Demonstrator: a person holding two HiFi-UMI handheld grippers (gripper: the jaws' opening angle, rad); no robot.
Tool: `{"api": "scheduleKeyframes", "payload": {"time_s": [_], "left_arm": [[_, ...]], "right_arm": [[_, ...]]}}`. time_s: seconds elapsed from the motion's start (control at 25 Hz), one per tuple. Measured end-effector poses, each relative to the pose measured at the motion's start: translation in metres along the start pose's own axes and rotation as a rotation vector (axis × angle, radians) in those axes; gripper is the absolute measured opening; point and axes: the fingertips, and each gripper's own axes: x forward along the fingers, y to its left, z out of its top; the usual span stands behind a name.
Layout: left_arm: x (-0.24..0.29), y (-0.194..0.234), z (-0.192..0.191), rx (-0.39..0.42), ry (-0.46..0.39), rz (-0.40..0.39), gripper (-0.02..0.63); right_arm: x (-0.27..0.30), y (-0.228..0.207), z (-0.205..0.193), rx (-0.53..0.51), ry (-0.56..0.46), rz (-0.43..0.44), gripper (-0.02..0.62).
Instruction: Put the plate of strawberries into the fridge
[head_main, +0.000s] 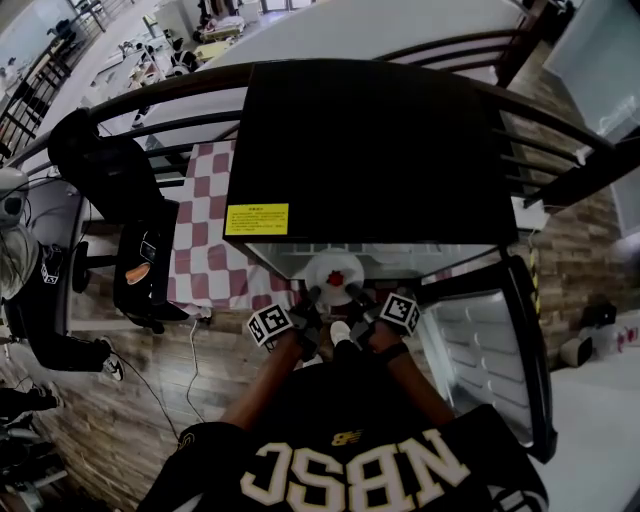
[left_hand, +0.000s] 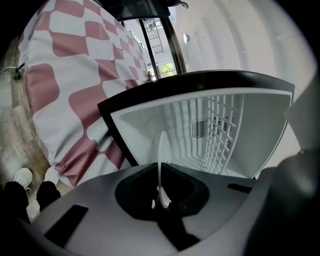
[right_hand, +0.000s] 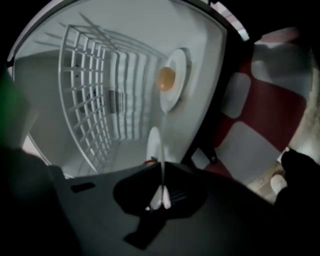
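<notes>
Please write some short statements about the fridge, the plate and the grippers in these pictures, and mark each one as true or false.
1. The door of the fridge stands open. True.
2. The left gripper and the right gripper are both shut on the rim of the plate of strawberries. True.
3. The fridge is empty inside. False: a second plate with a round orange thing on it lies inside.
4. The cloth beside the fridge is plain blue. False: it is checked in pink and white.
</notes>
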Motion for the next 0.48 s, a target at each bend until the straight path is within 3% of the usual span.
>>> {"api": "scheduleKeyframes", "payload": {"time_s": [0.48], "left_arm": [[0.049,0.001,0.032,0.006,-0.103,0.030,0.029]], "right_arm": [[0.026,-0.001,0.042,-0.032,-0.143,-0.057,0.035]]}}
